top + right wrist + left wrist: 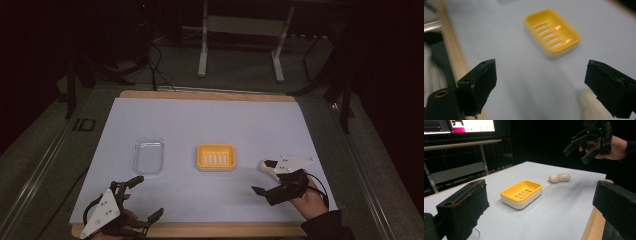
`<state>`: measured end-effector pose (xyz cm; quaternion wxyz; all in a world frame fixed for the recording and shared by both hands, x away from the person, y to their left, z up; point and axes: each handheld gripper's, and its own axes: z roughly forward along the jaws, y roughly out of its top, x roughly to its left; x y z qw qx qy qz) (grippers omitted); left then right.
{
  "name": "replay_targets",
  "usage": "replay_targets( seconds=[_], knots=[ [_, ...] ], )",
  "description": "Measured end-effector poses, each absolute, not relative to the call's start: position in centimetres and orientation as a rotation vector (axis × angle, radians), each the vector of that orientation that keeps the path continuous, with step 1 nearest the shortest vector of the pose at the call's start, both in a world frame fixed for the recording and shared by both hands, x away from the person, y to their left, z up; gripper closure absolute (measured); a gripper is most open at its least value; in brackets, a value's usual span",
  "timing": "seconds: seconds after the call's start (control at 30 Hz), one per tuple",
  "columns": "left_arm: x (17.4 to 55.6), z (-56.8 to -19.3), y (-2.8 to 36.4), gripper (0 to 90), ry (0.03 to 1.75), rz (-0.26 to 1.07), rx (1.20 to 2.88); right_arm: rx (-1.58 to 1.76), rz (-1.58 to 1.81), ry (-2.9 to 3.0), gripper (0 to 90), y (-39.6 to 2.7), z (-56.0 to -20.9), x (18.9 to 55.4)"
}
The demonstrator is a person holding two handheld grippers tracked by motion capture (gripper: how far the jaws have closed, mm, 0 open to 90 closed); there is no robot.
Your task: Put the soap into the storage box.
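1. presently, the left gripper (147, 197) sits at the near left corner of the table, held low by a hand (125, 220) at the bottom edge of the high view; its jaws stand wide apart with nothing between them. in the left gripper view the two black padded jaws rise at either side with bare sheet between.

2. the right gripper (265, 179) is held by the right hand (310, 200) at the near right of the table. its jaws are spread apart and grip nothing. in the left gripper view the right gripper (580, 151) is lifted clear of the surface.

3. a cream soap bar (266, 167) lies on the sheet just under the right gripper's upper jaw in the high view; contact cannot be confirmed. the left gripper view shows the soap bar (559, 177) lying flat with the gripper above it. the right gripper view shows a pale rounded form (590, 105) beside the right-hand jaw, blurred.

4. a yellow soap dish (216, 156) with a slotted floor and white base sits upright near the table's centre, to the left of the soap bar and apart from it.

5. a clear plastic lid (148, 156) lies flat to the left of the dish, apart from it, beyond the left gripper.

6. all items rest on a white sheet (210, 120) over a wooden table (200, 94).
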<state>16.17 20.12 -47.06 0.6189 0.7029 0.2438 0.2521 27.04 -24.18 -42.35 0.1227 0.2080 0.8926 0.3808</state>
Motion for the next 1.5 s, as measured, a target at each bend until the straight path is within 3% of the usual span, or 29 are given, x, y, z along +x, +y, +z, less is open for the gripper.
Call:
replay_targets(
  seconds=[0.97,1.5],
  knots=[
    [16.2,-47.2,19.8,0.1,0.561,0.577,1.646,0.72,0.485,3.065,11.7,-23.6,-45.1,28.7],
    [16.2,-47.3,19.7,0.1,0.559,0.578,1.654,0.805,0.304,3.153,11.4,-25.0,-46.7,29.3]
  ],
)
